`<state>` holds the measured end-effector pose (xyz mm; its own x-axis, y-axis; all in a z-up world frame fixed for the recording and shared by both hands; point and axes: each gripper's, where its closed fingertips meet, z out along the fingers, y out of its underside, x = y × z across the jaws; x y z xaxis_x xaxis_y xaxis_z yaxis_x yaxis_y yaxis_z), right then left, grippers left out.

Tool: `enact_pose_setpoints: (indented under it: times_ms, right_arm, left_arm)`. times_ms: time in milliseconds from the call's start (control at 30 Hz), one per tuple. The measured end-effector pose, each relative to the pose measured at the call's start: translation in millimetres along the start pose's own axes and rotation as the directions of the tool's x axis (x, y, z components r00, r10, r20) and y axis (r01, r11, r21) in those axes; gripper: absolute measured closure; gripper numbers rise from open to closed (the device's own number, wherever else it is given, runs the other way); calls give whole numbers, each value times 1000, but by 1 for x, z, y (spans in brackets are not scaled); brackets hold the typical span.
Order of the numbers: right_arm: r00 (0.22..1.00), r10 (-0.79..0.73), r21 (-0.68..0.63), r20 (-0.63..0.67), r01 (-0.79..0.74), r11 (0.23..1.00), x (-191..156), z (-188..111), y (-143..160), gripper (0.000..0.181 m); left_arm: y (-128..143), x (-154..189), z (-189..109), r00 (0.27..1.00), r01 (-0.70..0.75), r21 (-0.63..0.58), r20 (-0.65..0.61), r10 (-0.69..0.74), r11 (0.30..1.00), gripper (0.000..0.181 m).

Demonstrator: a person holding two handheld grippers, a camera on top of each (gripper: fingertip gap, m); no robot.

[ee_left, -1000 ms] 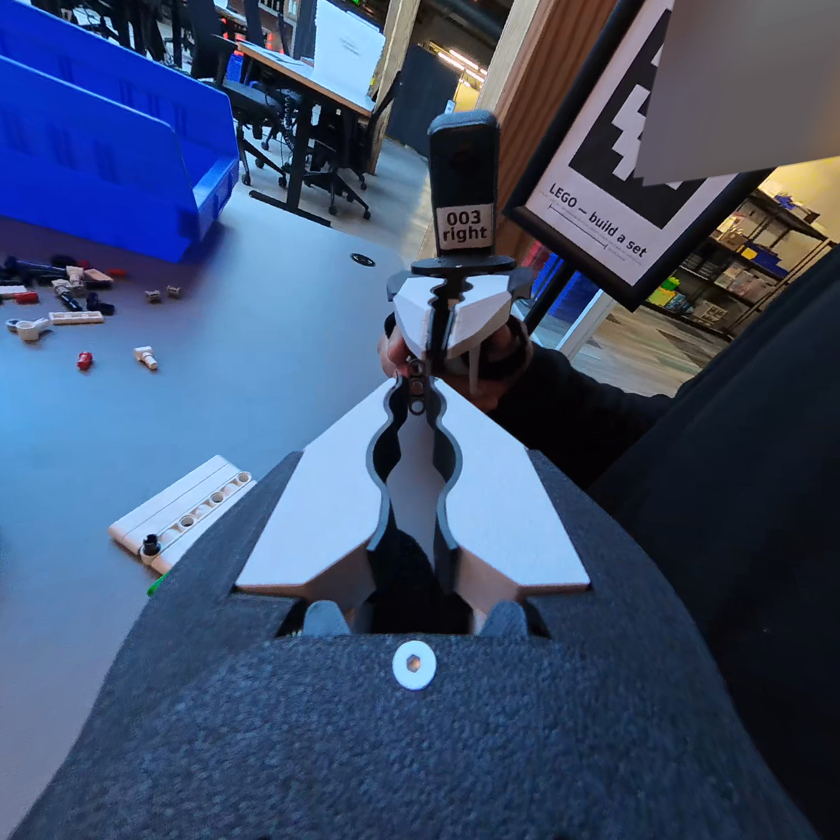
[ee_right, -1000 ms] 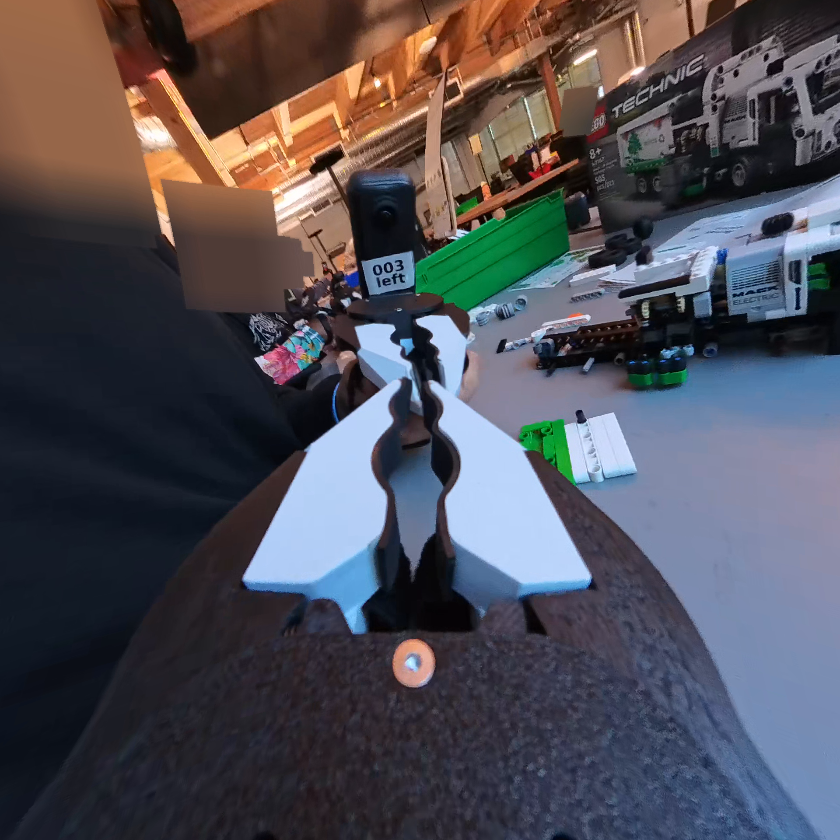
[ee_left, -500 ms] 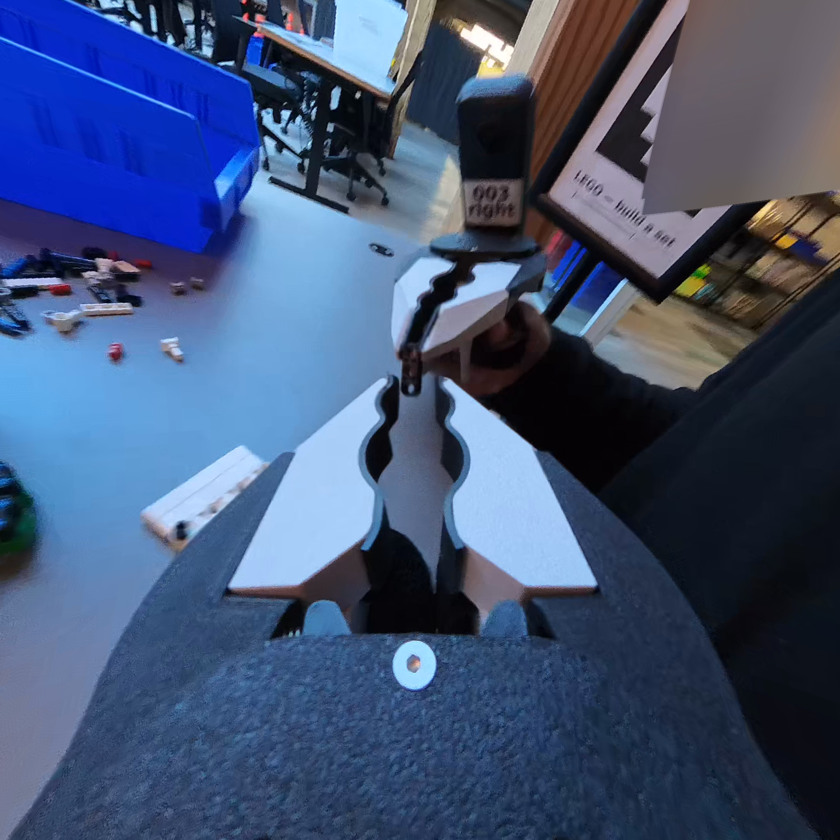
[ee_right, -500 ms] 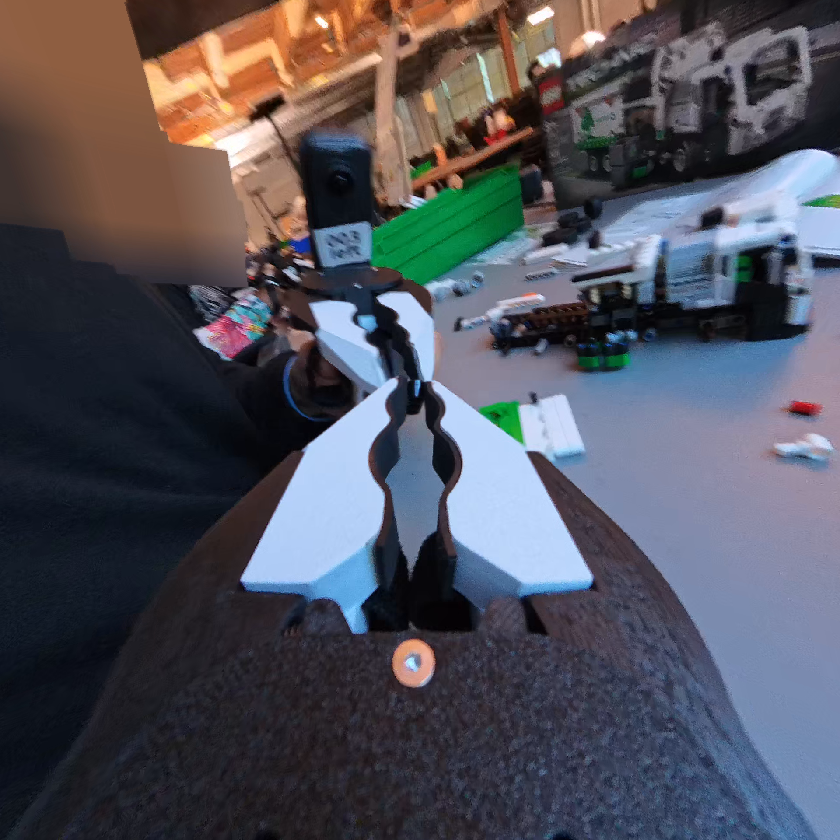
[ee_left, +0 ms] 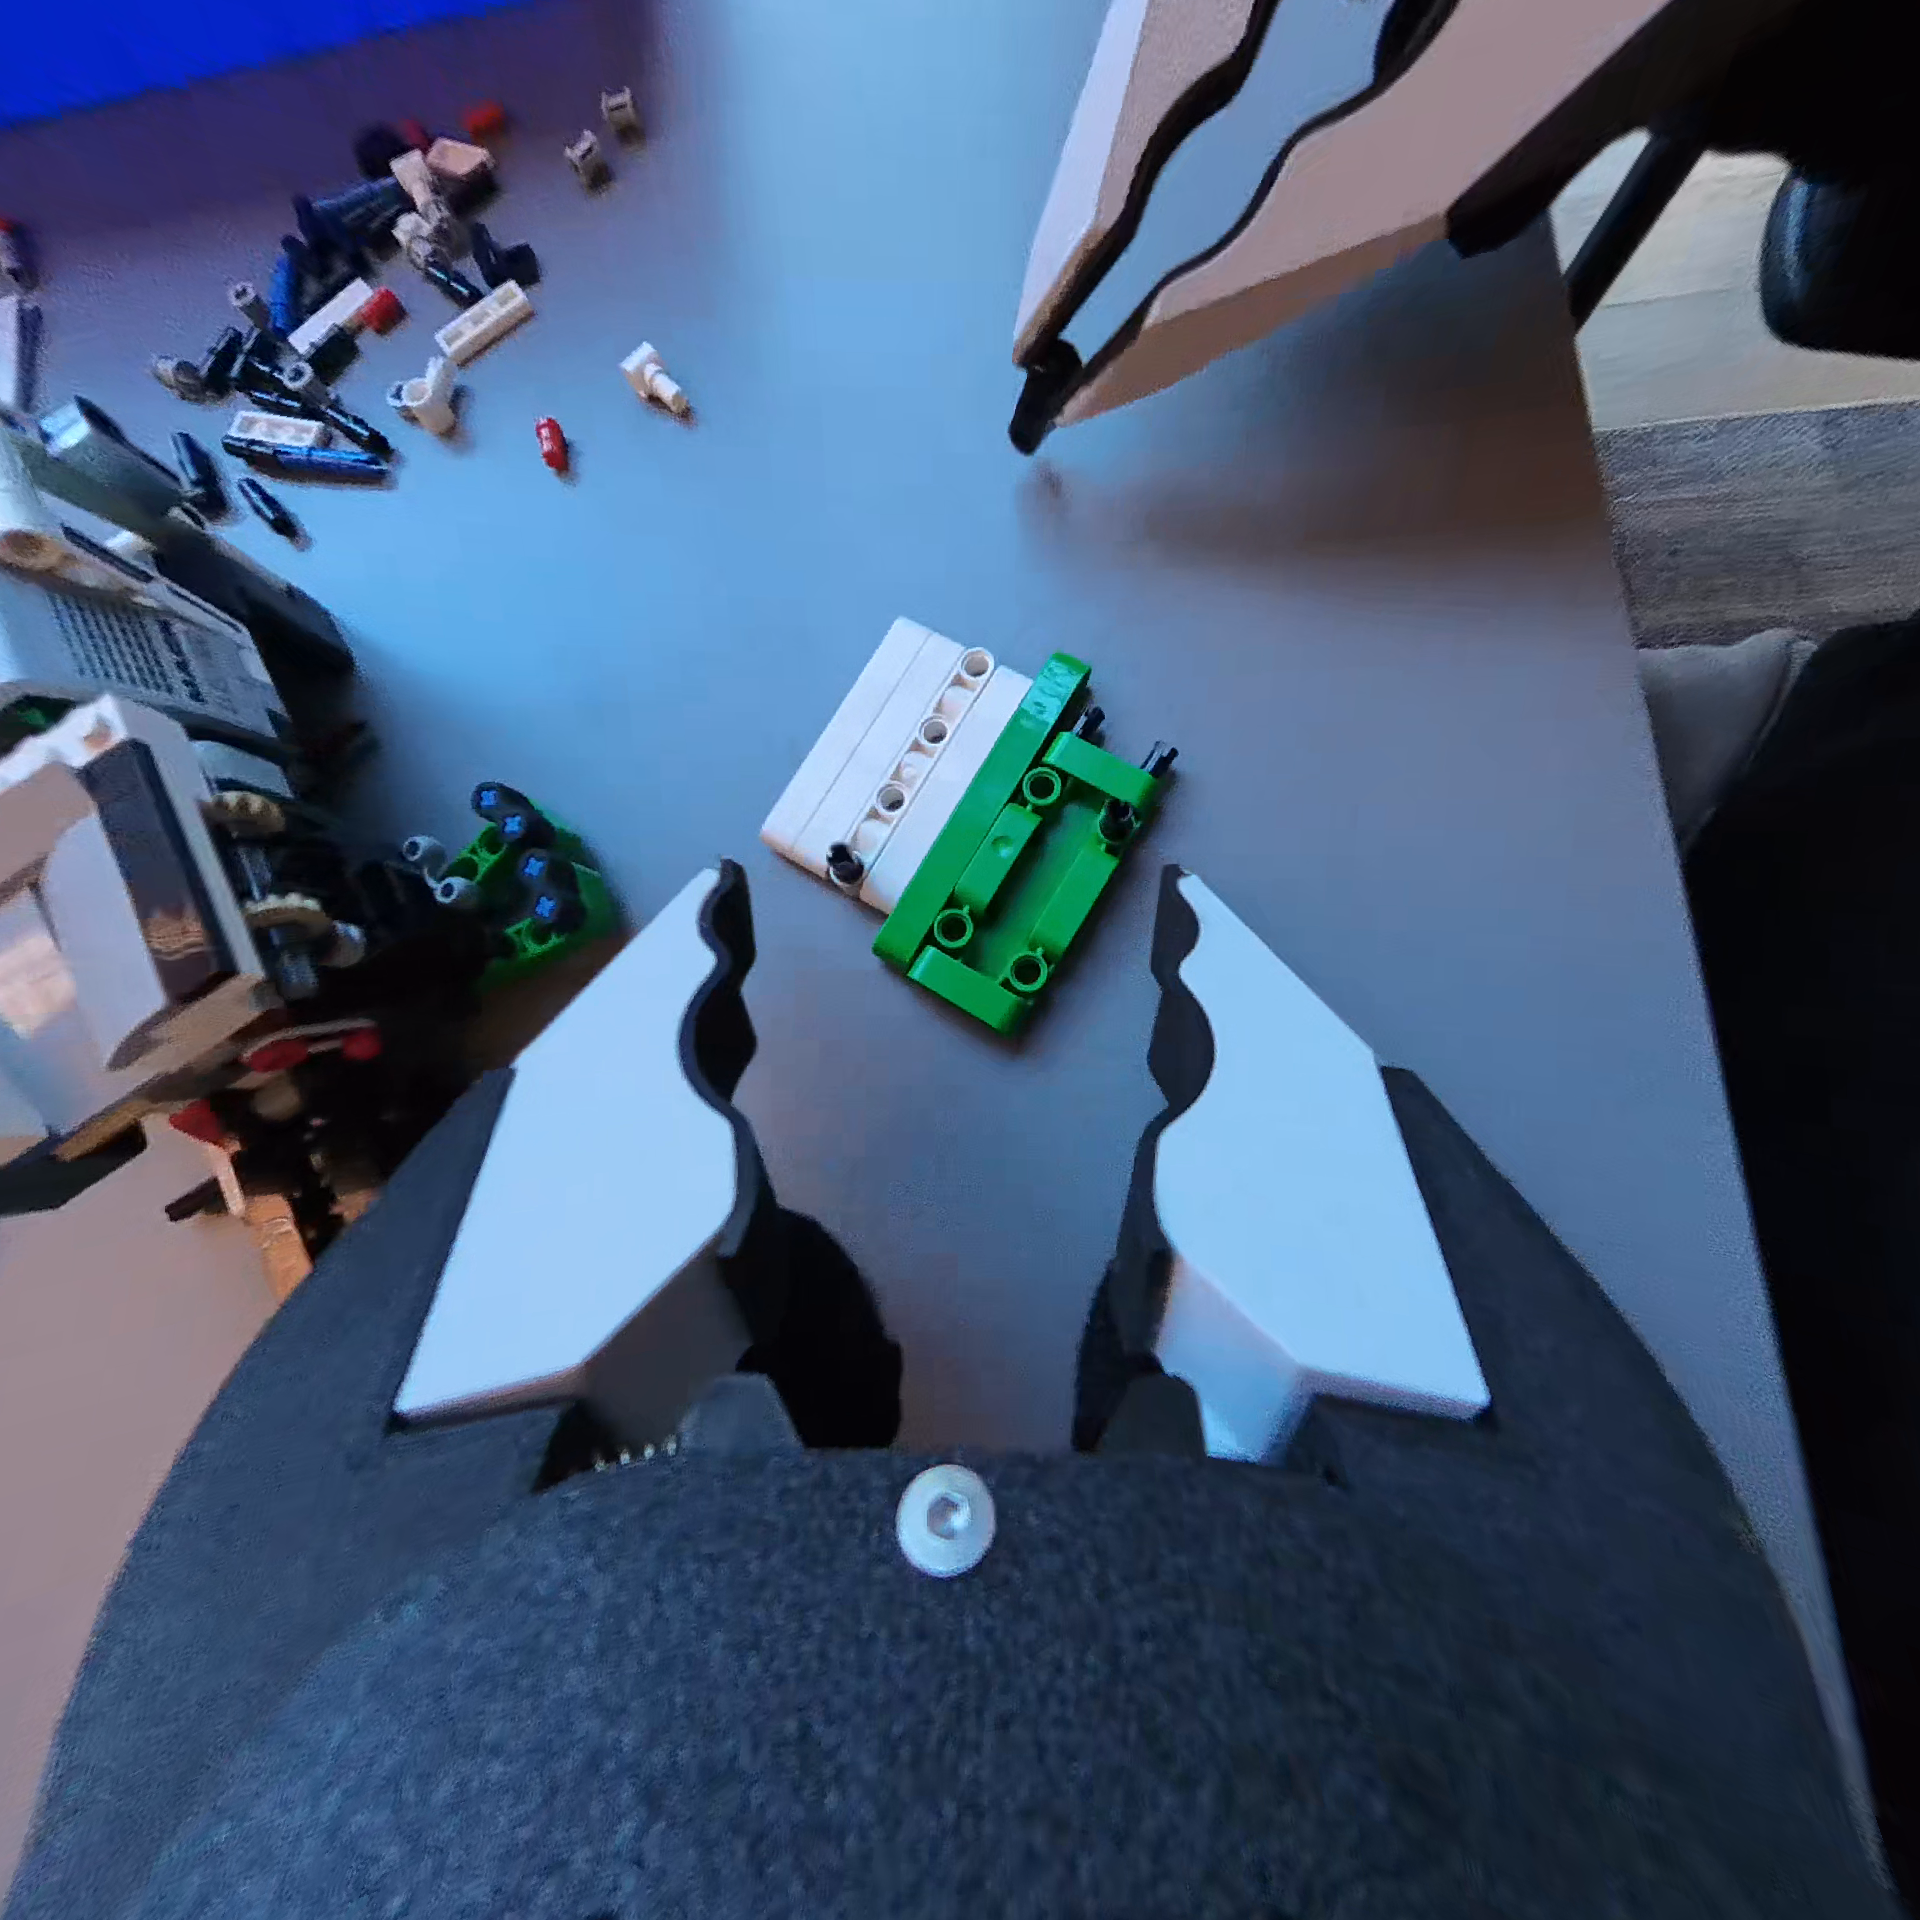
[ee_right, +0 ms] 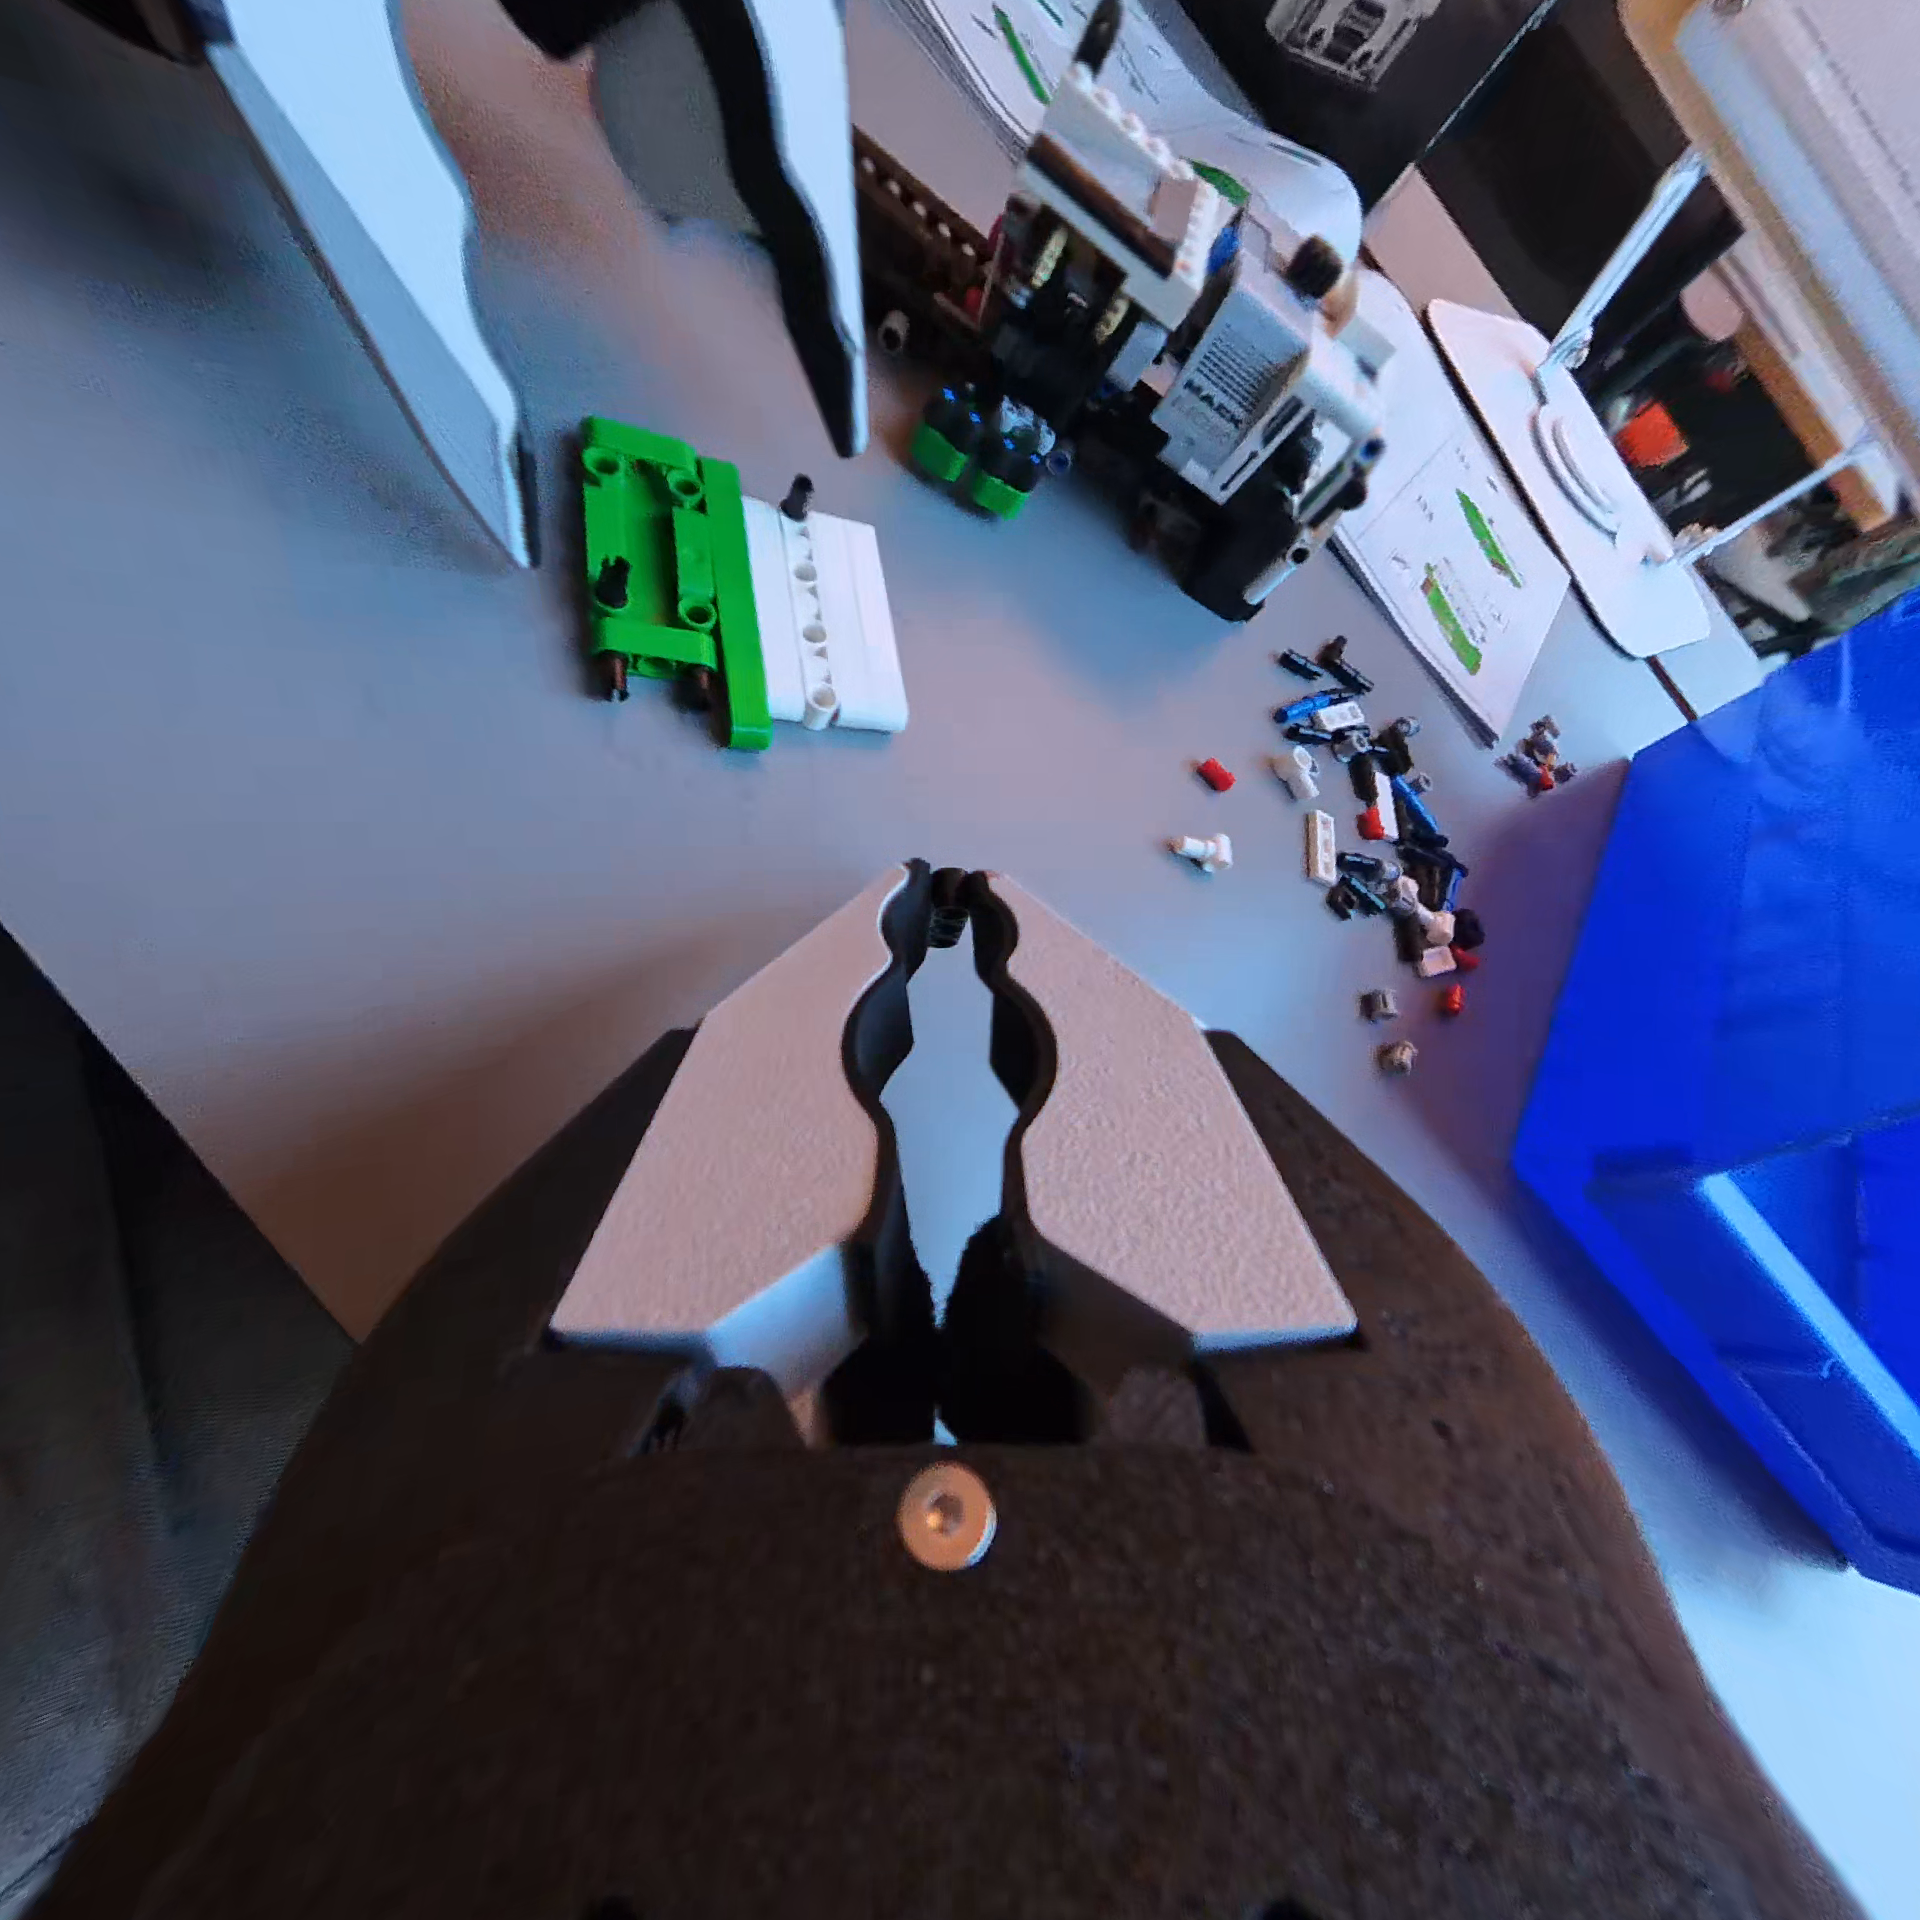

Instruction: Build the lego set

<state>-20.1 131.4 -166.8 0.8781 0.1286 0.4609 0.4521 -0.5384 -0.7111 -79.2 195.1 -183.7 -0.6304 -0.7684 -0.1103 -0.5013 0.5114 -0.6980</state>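
Note:
A green and white panel assembly [ee_left: 961, 831] lies flat on the grey table [ee_left: 1299, 644], with black pins along its green side. My left gripper [ee_left: 951, 883] is open and empty, held above the table with the assembly just beyond its fingertips. My right gripper [ee_right: 948, 883] is shut on a small black pin [ee_right: 948, 914]; it also shows in the left wrist view [ee_left: 1039, 400], above the table beyond the assembly. In the right wrist view the assembly [ee_right: 727, 582] lies ahead, and the open left gripper [ee_right: 686, 478] hangs over it.
The partly built white and black truck [ee_right: 1195, 343] stands next to the assembly, with green and black wheel parts [ee_left: 525, 883] beside it. Several loose small pieces [ee_right: 1382, 842] lie scattered near a blue bin [ee_right: 1745, 1039]. An instruction booklet [ee_right: 1455, 582] lies behind the truck. The left gripper's tips are roughly 10 cm from the right gripper's.
Both grippers have tipped down from facing each other to look at the table. The left gripper has opened and let go of the pin. The right gripper now holds it alone.

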Motion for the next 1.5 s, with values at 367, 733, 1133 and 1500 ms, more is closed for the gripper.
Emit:
enact_pose_setpoints:
  times_ms: [367,733,1133,1500]
  right_arm:
    - [993,9,18,121,-11,1000,-23,2,0,166]
    - [649,619,-88,442,-655,750,-26,4,-28,155]
    - [694,565,-43,446,-614,788,-31,15,-44,158]
    - [759,551,-131,347,-543,830,-34,22,-27,156]
  left_arm:
    - [-11,3,19,995,-11,6,-95,12,1000,108]
    - [-16,5,9,992,-83,102,101,73,991,154]
    - [3,-9,2,999,-25,21,46,24,999,148]
    - [-7,23,5,1000,23,49,6,-24,999,160]
